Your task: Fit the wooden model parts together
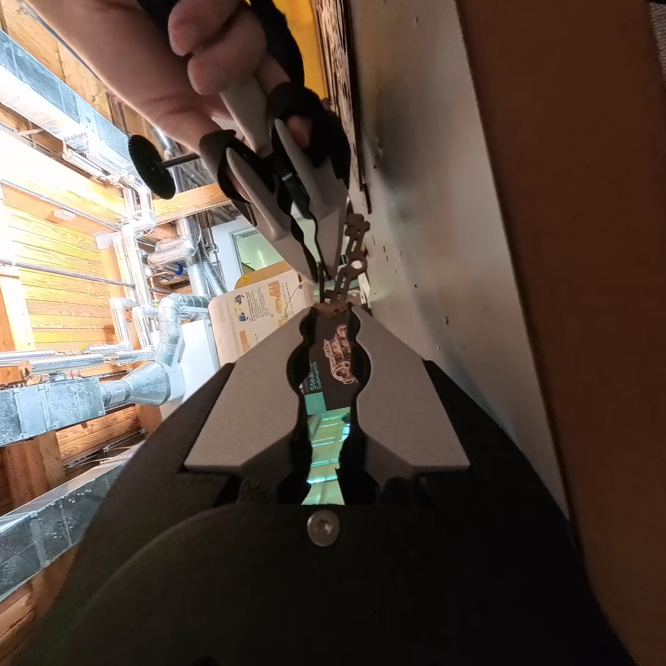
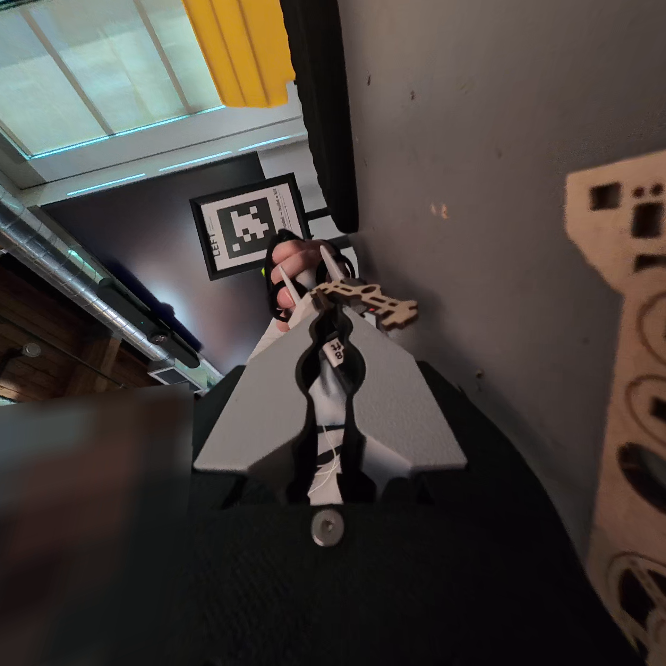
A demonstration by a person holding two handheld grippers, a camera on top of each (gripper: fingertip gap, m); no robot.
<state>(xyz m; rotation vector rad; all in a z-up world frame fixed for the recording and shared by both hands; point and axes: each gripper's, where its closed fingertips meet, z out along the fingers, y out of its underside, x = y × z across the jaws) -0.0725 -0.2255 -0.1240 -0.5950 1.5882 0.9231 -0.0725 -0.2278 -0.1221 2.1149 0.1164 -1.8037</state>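
The left gripper (image 1: 329, 309) is pinched nearly closed on the near end of a thin, notched wooden strip (image 1: 351, 259), its grey fingers (image 1: 274, 360) meeting right at the tips. The strip runs straight ahead of that gripper and ends just beside the grey counter (image 1: 432, 180), which fills the space to its right. The right gripper (image 1: 320, 277) comes in from ahead and to the left, and its narrow tips sit on the same strip close to the left gripper's hold; from the left wrist view I cannot tell whether they clamp the wood or only touch it. A hand (image 1: 162, 72) wraps the right gripper's handle.

In the right wrist view the right gripper (image 2: 329, 306) is drawn narrow at the tips, with the wooden strip (image 2: 364, 297) lying crosswise just past them. The left gripper (image 2: 317, 284) reaches in from ahead, held by a hand (image 2: 292, 266), and its pale fingers (image 2: 333, 265) straddle the strip's left end. To the right of the right gripper, a pale punched-out wooden sheet (image 2: 620, 324) lies flat on the counter (image 2: 468, 144), well apart from the strip. A framed black-and-white marker card (image 2: 248, 225) stands beyond both grippers.
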